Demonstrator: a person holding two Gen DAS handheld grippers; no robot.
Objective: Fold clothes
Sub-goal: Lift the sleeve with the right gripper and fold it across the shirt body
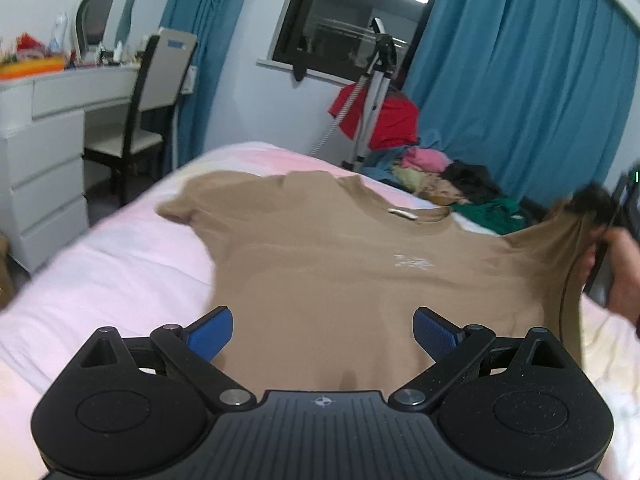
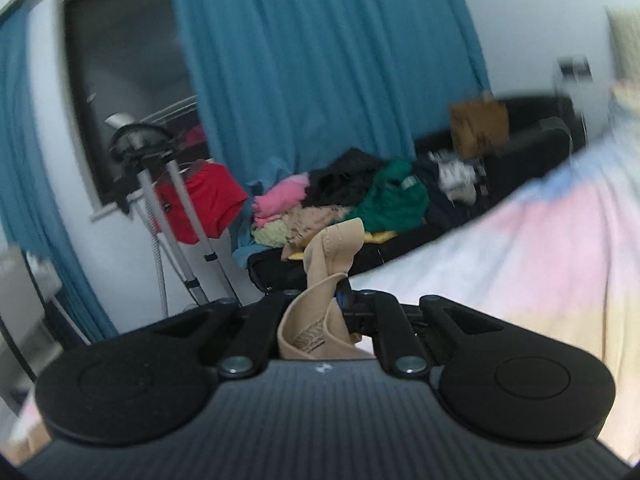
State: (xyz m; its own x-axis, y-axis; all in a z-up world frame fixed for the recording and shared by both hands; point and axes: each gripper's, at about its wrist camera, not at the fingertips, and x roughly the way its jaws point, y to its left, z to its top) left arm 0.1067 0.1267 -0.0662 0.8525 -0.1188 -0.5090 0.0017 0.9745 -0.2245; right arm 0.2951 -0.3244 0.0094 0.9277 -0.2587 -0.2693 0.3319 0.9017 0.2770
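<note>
Tan cotton is what we have to manage: the tan T-shirt [image 1: 340, 264] lies spread, collar away from us, across the pink bedspread [image 1: 112, 272] in the middle of the left wrist view. Our left gripper [image 1: 323, 330] hangs over the hem at the lower centre with its blue pads [image 1: 212, 332] released and wide apart, holding nothing. Our right gripper [image 2: 340, 296] is clenched on a bunched sleeve, which rises between the fingers at the centre of the right wrist view; at the right edge of the left view that sleeve is drawn up off the bed.

To fold well, we judge, we should carry the sleeve across the chest low and taut, while the left pads pin or pinch the hem so the body does not slide.

A clothes pile [image 2: 344, 200] sits at centre, a tripod [image 1: 372, 100] with a red garment [image 1: 384, 120] upper centre. Both stand clear of the fold.
</note>
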